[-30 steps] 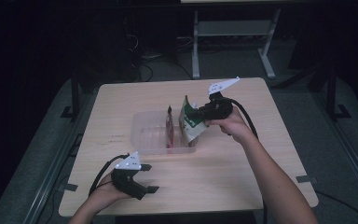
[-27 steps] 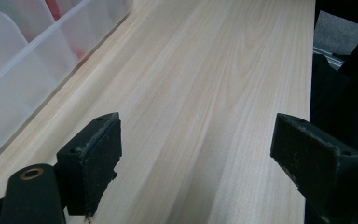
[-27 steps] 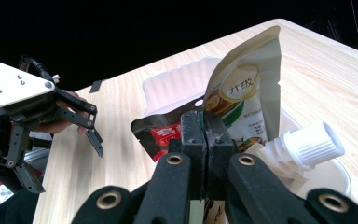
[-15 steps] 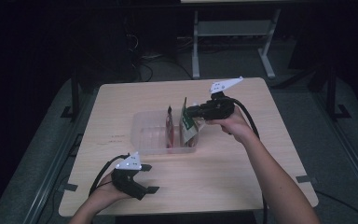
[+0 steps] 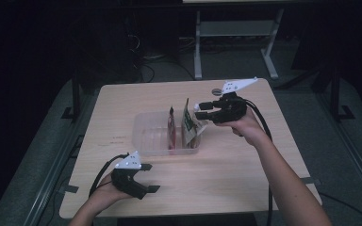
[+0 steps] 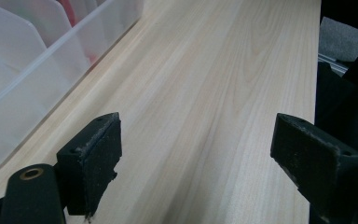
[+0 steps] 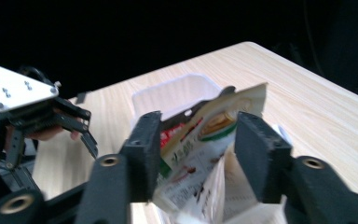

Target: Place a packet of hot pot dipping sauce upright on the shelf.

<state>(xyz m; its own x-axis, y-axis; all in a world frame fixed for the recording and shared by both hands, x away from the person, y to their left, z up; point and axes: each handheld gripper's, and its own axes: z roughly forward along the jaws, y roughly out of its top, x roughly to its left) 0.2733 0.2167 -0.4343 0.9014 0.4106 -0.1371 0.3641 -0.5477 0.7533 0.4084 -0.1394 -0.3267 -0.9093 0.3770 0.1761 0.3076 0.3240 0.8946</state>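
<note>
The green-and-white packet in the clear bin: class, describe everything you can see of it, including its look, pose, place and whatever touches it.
The green-and-white packet is a flat, glossy printed pouch, white with a green band and a food picture. It stands on edge, leaning slightly, in the right end of the clear plastic bin, beside a red packet. Its top sticks up above the rim. The right gripper has just been opening; its jaws flank the packet's top, and the pads appear to be off it.

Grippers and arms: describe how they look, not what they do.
Both are black handheld tools, left and right, each topped by a pale three-cornered plate with small holes. Blocky black jaws carry worn pads. A black cable trails from each. The forearms are bare, with no sleeves.
</note>
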